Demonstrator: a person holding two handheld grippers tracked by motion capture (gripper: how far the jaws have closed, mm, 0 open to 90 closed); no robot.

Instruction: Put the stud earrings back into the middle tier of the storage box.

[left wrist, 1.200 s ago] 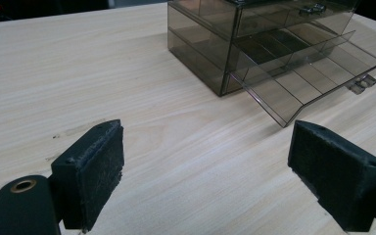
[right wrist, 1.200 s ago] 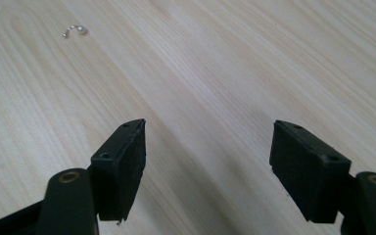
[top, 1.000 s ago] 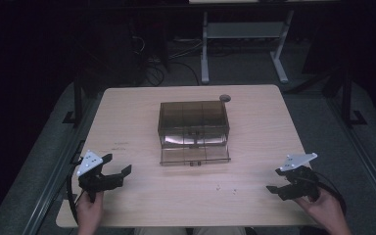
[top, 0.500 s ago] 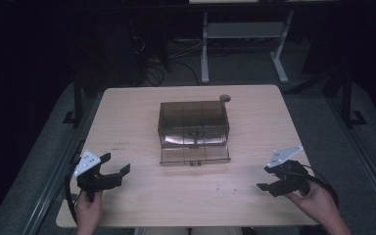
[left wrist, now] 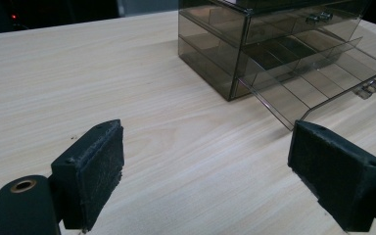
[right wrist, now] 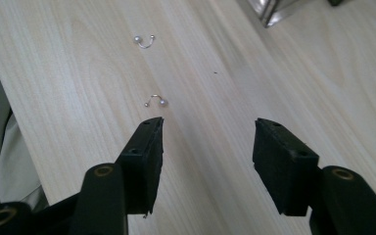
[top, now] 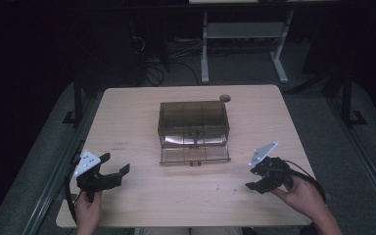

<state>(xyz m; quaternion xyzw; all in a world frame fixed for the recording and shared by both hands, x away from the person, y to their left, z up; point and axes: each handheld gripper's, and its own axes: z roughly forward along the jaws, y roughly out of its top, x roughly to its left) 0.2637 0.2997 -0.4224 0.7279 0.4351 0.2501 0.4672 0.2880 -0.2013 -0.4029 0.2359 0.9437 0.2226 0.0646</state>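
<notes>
While I look down from the high view, my left gripper (top: 111,172) sits near the table's (top: 137,122) front left corner, jaws spread wide and empty, and my right gripper (top: 254,178) sits at the front right, also wide. Between and beyond them stands the smoky drawer box (top: 193,120), its lower drawer (top: 195,152) pulled out.

From the left gripper view, the box (left wrist: 254,39) lies ahead and to the right of my open jaws, well apart.

From the right gripper view, a small pearl earring (right wrist: 156,101) lies just ahead of the left jaw's tip; a second earring (right wrist: 144,41) lies farther ahead.
</notes>
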